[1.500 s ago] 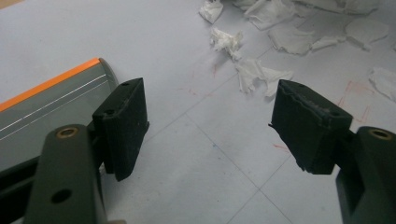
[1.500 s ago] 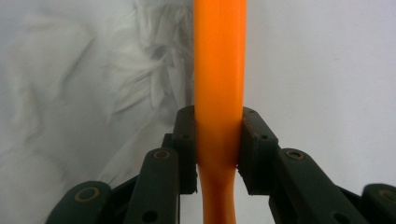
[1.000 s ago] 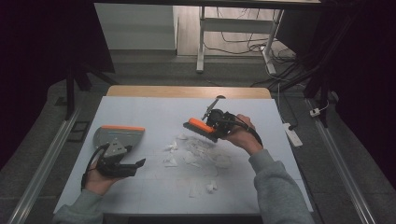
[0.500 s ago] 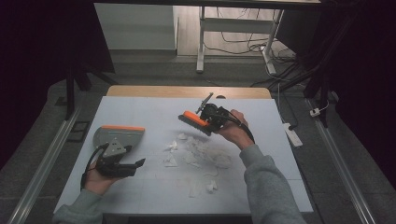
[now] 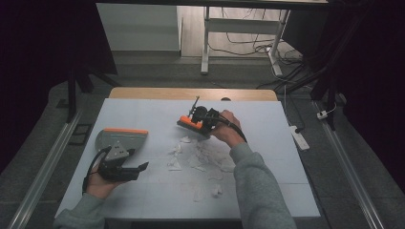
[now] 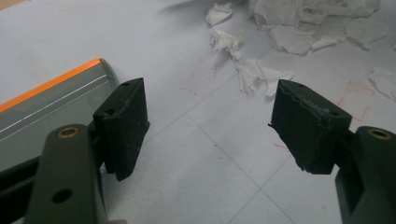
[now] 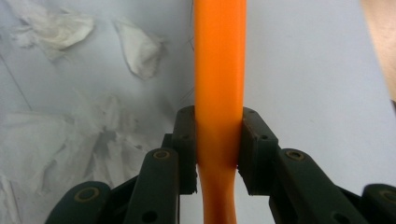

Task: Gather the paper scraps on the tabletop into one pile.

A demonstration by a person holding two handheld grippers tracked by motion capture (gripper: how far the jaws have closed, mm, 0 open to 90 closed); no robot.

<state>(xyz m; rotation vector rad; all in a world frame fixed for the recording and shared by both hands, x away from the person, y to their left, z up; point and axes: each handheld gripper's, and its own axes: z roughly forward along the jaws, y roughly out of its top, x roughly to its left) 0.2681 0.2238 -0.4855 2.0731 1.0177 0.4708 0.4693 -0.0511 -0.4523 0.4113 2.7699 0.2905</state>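
My right gripper (image 7: pixel 217 154) has its jaws clamped hard on the orange handle of the brush (image 5: pixel 190 123), the pads (image 7: pixel 187 149) squeezing it from both sides so the handle runs straight up between them. The brush head sits at the far edge of the paper scraps (image 5: pixel 203 157) strewn over the middle of the table (image 5: pixel 267 119). My left gripper (image 6: pixel 210 126) stands wide open with nothing between its jaws, low over the table just beside the grey dustpan (image 5: pixel 120 139) with the orange edge, which lies left of the scraps. The step, I judge, is sweeping: I should set the bristles down beyond the outermost scraps, keep them flat to the surface, and draw in short strokes toward the dustpan's lip, steadying the pan first so it doesn't slide.
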